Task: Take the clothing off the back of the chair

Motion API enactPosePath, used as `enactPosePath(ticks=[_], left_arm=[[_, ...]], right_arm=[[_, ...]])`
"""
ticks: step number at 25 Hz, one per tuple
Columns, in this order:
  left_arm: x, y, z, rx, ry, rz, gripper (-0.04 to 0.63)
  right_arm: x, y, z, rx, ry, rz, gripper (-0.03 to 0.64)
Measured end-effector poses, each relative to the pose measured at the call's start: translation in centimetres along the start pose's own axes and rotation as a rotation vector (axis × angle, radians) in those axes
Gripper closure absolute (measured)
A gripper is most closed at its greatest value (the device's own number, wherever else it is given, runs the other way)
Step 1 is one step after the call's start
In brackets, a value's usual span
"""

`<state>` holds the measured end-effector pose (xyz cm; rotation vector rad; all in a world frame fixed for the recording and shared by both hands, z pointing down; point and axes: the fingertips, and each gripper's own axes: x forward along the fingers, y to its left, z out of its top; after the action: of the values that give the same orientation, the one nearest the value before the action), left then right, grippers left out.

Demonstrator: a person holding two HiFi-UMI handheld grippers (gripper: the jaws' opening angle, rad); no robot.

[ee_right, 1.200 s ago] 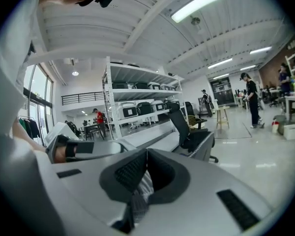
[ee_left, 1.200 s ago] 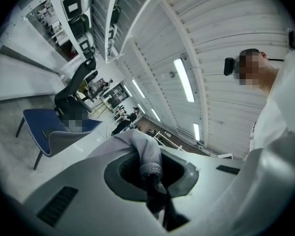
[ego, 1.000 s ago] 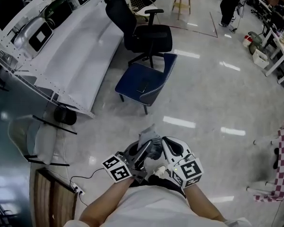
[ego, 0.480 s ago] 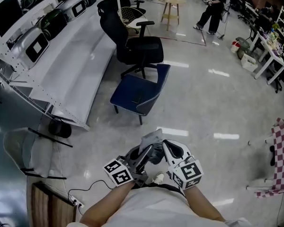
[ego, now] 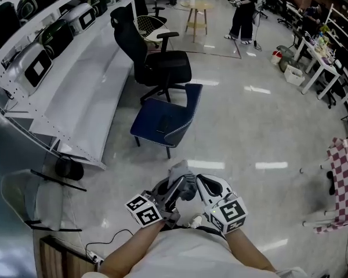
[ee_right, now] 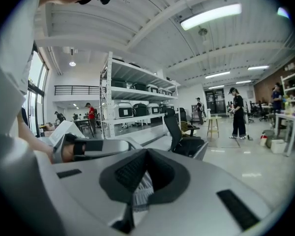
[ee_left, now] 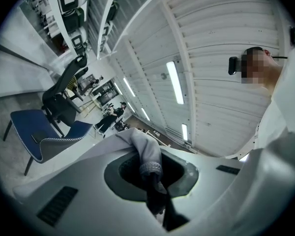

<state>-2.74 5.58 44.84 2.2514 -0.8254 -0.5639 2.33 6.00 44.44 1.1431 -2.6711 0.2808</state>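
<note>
Blue chair (ego: 148, 120) drifted leftward; left gripper (ego: 175, 190), right gripper (ego: 203, 185) (square-marked cubes) clench grey garment (ego: 181, 170).

You have the clothing (ego: 182, 175) off the chair (ego: 162, 123) and well apart from it, bunched up close to your body. It is a pale grey, soft fabric piece. One fold of it, with a ribbed band (ee_left: 151, 168), is pinched in the closed fingers of your left gripper (ego: 175, 190). Another fold, finely striped (ee_right: 143, 188), is clamped in your right gripper (ego: 202, 185). The loose part stands up in a small peak between the two. The chair is dark blue with pale dotted trim along its edges. It stands upright on thin legs on the floor (ego: 249, 132), just in front of the black office chair (ego: 156, 62).
</note>
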Motion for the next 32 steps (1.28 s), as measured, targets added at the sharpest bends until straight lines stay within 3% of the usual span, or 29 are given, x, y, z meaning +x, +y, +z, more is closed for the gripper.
enactPosePath(ticks=[20, 32], left_arm=[[-1.8, 1.9, 1.3, -0.030, 0.032, -0.057, 0.558], [-2.6, 3.1, 0.9, -0.058, 0.020, -0.042, 0.558]], right_arm=[[1.8, 3.3, -0.7, -0.009, 0.024, -0.050, 0.600], [2.4, 4.3, -1.4, -0.016, 0.035, -0.033, 0.600]])
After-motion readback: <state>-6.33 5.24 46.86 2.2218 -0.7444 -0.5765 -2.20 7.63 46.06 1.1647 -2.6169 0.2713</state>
